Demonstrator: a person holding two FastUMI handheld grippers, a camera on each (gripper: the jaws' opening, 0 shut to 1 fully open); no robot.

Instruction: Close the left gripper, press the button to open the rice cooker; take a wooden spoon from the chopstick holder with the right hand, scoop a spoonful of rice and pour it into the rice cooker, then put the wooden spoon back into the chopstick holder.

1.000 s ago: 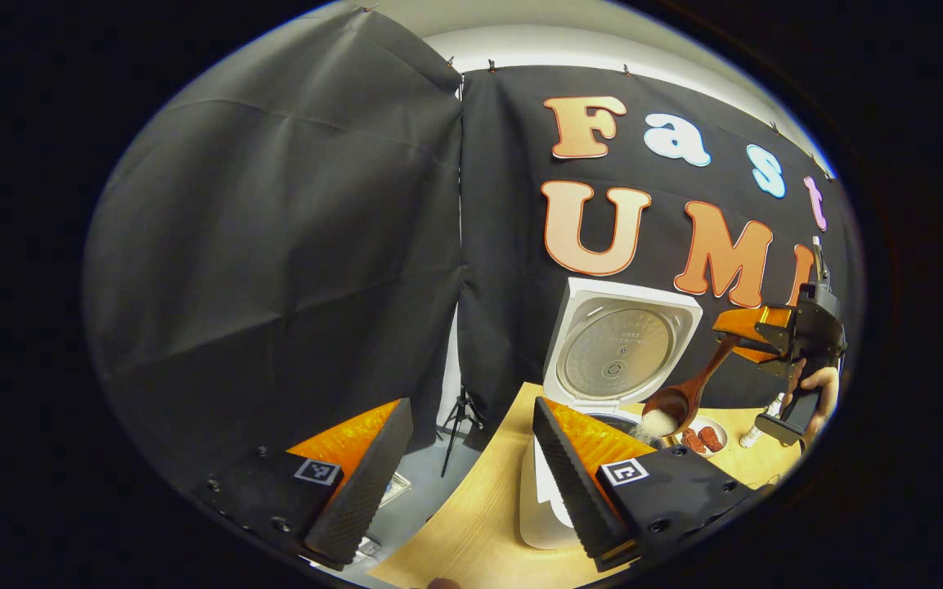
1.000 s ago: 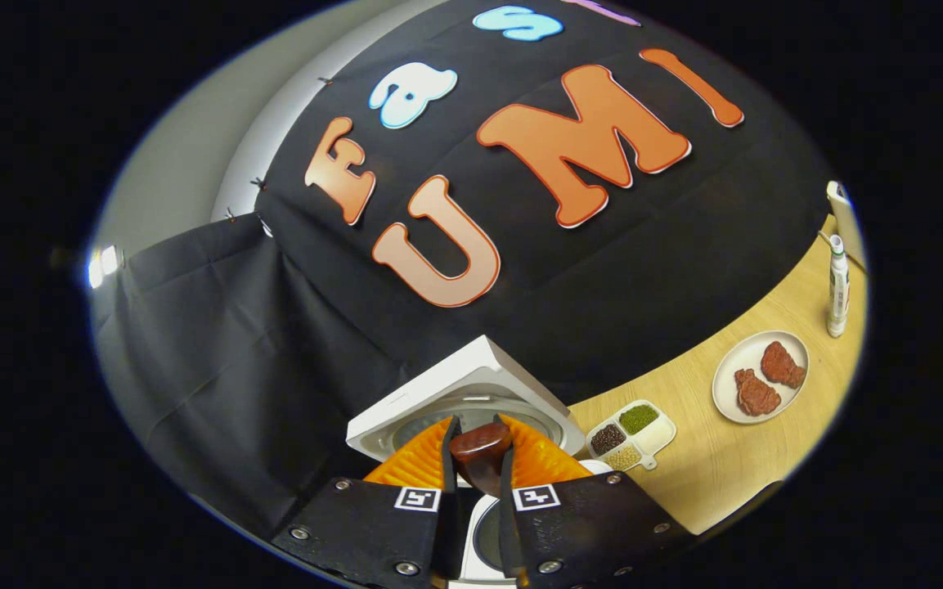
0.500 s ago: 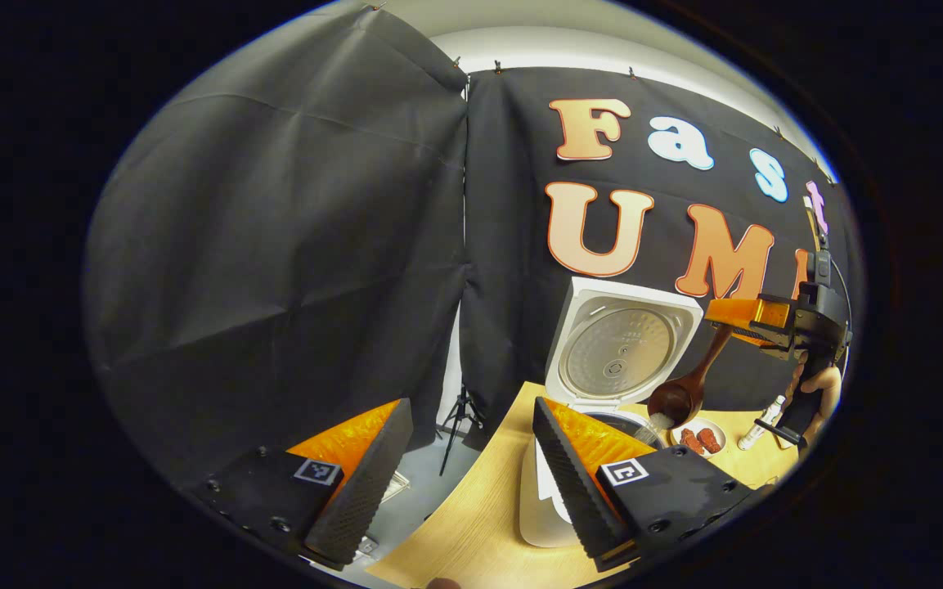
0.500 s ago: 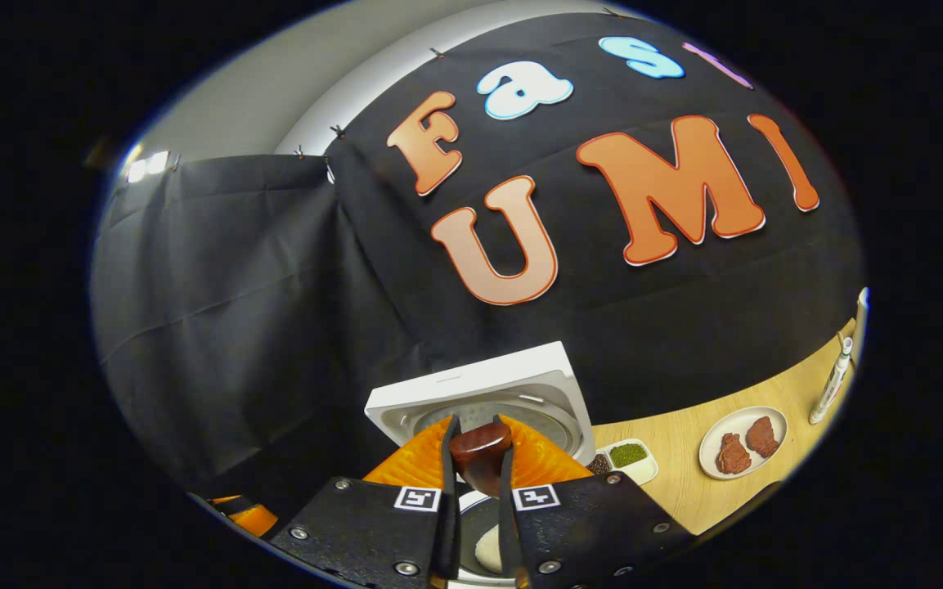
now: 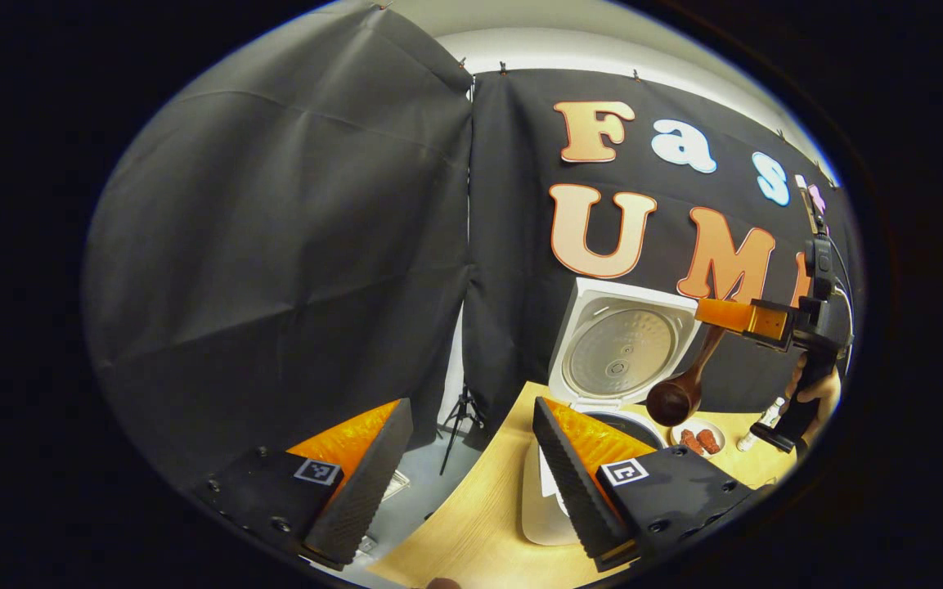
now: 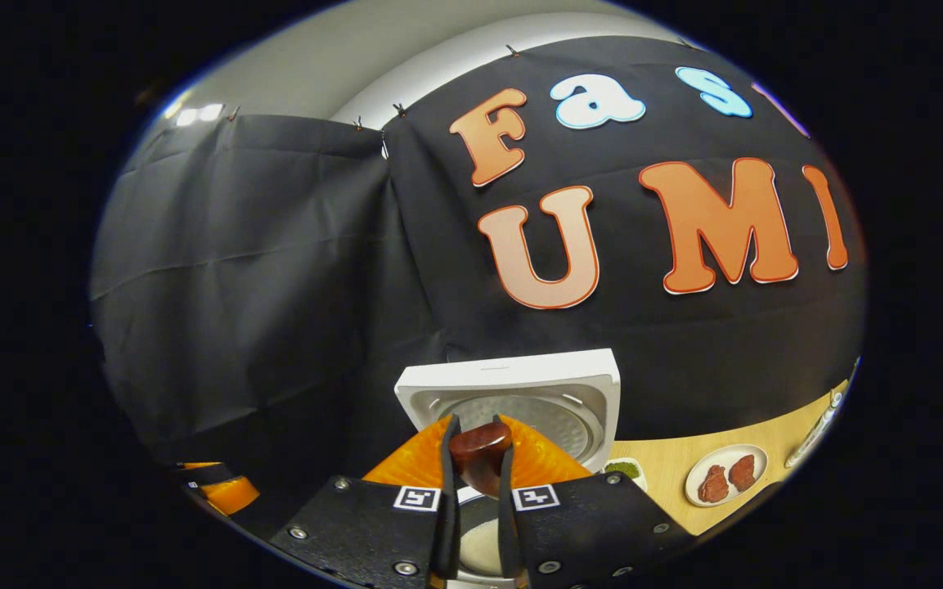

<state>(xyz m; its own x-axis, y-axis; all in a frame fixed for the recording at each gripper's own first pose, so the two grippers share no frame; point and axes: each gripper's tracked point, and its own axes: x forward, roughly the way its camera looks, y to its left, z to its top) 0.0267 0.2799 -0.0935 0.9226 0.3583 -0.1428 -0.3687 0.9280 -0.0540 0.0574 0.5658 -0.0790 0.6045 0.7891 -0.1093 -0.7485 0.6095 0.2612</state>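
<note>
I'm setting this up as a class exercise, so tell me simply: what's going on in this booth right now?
A person is working with a gripper in each hand at a wooden table. The right gripper is clamped on the handle of a wooden spoon, holding it over the open rice cooker, whose lid stands upright. The spoon's bowl looks empty, and white rice lies in the pot below. The left gripper hangs open near the cooker, holding nothing. A plate of meat sits farther along the table.

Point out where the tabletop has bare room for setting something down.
Bare wood lies on the table left of the rice cooker, toward the near edge. Right of the cooker it is crowded: meat plate, bottle.
</note>
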